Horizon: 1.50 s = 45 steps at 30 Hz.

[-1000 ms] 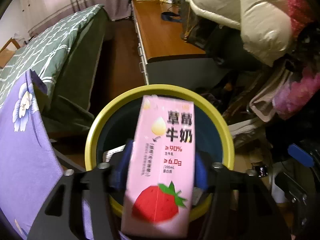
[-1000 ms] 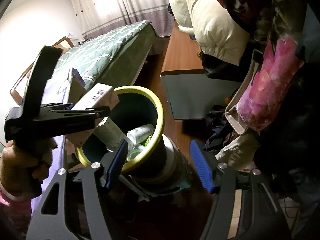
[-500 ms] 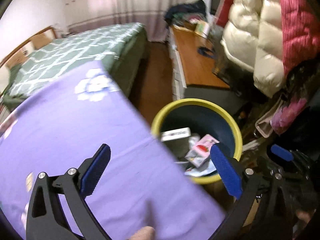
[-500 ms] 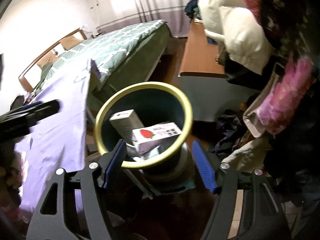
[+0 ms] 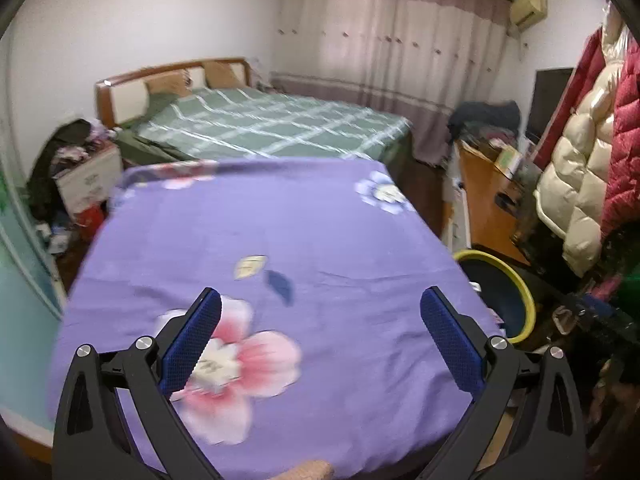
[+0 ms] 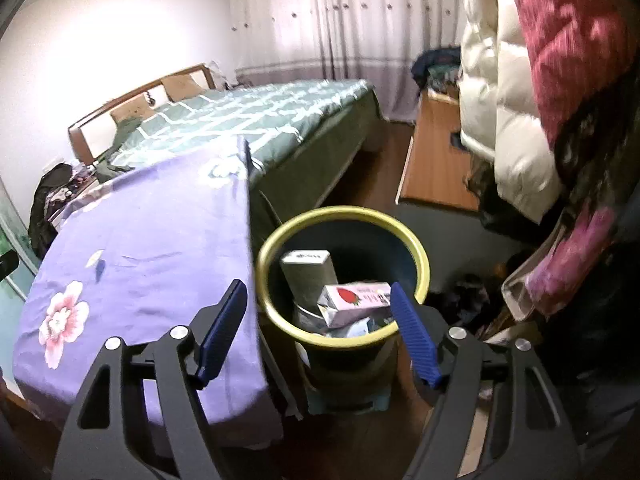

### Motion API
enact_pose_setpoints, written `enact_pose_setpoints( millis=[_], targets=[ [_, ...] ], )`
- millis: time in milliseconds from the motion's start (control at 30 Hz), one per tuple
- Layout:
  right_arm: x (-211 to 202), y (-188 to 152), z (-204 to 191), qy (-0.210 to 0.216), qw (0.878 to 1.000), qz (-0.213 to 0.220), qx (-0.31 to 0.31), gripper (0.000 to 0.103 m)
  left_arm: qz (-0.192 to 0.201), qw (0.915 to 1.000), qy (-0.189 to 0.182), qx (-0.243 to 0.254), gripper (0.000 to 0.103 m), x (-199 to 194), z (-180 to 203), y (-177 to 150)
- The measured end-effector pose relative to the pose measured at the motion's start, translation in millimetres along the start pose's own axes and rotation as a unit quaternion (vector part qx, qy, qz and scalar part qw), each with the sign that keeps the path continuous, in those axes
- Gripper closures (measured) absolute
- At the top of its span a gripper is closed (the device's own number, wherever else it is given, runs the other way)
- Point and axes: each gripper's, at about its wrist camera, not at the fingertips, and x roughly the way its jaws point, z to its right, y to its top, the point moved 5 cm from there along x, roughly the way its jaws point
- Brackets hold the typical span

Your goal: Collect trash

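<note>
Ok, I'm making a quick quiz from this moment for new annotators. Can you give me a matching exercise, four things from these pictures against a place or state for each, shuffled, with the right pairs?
Things
1. pink strawberry milk carton
2. left gripper
3. yellow-rimmed dark round trash bin
4. grey-green box with a white end

Places or states
A. open and empty, over the purple flowered cloth
B. standing on end inside the bin
C. on the floor beside the cloth-covered table
D. lying on its side on top of the trash

Pairs: 1-D, 2-A, 3-C, 4-B
</note>
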Motion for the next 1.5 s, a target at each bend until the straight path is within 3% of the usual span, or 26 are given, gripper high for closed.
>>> enact_pose_setpoints(
  millis=[233, 567, 1500],
  targets=[
    [-33, -6, -25, 0.021, 0.999, 0.032, -0.025, 0.029, 0.055, 0.9975, 0.039, -0.020, 0.005, -65, -40, -18],
    [-60, -15, -34, 0.023, 0.997, 0.062, -0.031, 0.025, 0.071, 0.9958, 0.050, -0.029, 0.005, -103, -39, -36],
    [-55, -15, -39, 0.031, 0.997, 0.056, -0.031, 0.024, 0.067, 0.9961, 0.052, -0.022, 0.005, -97, -31, -28]
  ],
)
